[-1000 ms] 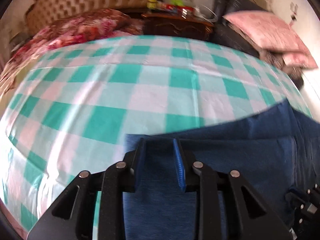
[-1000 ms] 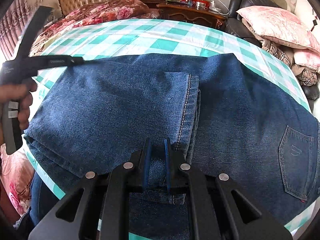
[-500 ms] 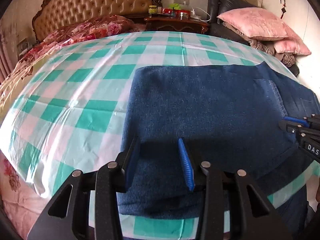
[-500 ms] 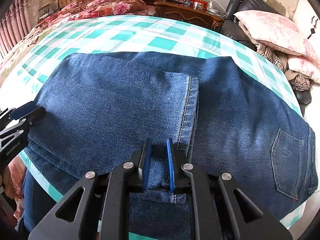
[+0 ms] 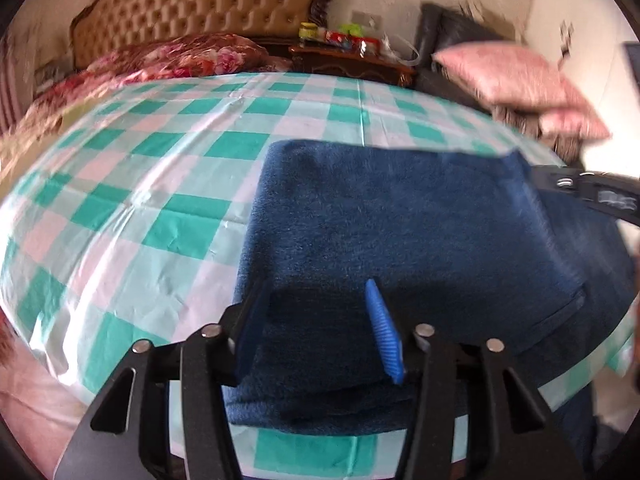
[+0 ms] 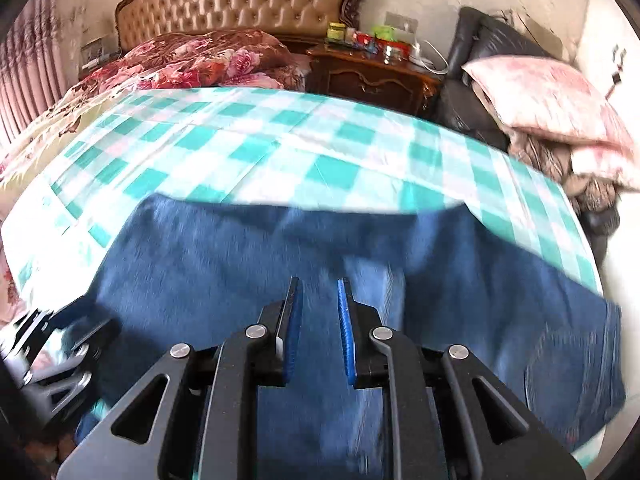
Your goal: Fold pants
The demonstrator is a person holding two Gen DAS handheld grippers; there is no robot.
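Observation:
Blue denim pants [image 5: 400, 232] lie folded on the green-and-white checked sheet [image 5: 168, 168] of the bed. My left gripper [image 5: 316, 324] is open and empty, hovering over the near left edge of the fold. My right gripper [image 6: 318, 320] is open and empty above the near middle of the pants [image 6: 240, 264], whose back pocket [image 6: 568, 356] shows at the right. The view is blurred. Each gripper shows at the edge of the other's view.
A tufted headboard [image 6: 240, 0] and floral quilt [image 6: 192, 60] are at the back left. A wooden nightstand [image 6: 372, 76] with bottles stands beyond the bed. Pink pillows [image 6: 548, 100] are piled on a dark seat at the right.
My right gripper has let go of the denim hem, opened and lifted back. My left gripper has drawn back toward the near edge and stays open.

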